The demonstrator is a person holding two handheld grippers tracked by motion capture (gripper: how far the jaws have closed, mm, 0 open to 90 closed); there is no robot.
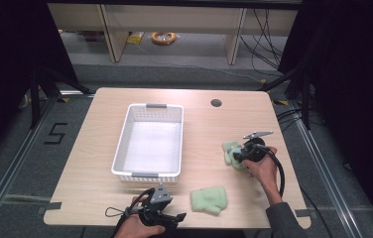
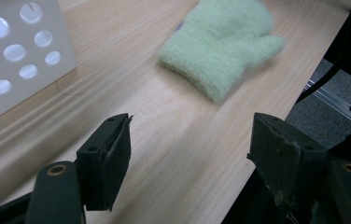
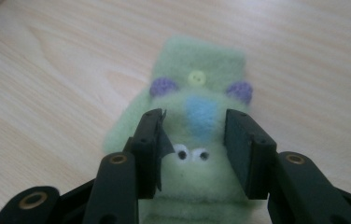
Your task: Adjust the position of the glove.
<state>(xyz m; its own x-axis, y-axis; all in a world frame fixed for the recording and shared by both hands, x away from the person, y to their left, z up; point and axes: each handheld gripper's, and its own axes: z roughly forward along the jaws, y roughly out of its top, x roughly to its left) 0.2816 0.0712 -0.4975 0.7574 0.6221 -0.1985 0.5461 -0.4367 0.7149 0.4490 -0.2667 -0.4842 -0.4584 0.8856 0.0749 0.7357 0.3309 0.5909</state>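
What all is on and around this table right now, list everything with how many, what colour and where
mittens: 2, pale green; a plain-side one on the near table edge, one with a sewn face at the right under the right gripper
basket: 1, white, perforated, table centre
table: 1, light wood, round hole at far right
cable coil: 1, yellow, on the floor beyond the table
floor marking: 1, black, left of the table
left gripper: 1, black, near edge, jaws apart over bare wood, nothing between them
right gripper: 1, black, jaws either side of the face mitten; grip unclear
hands: 2, left, right
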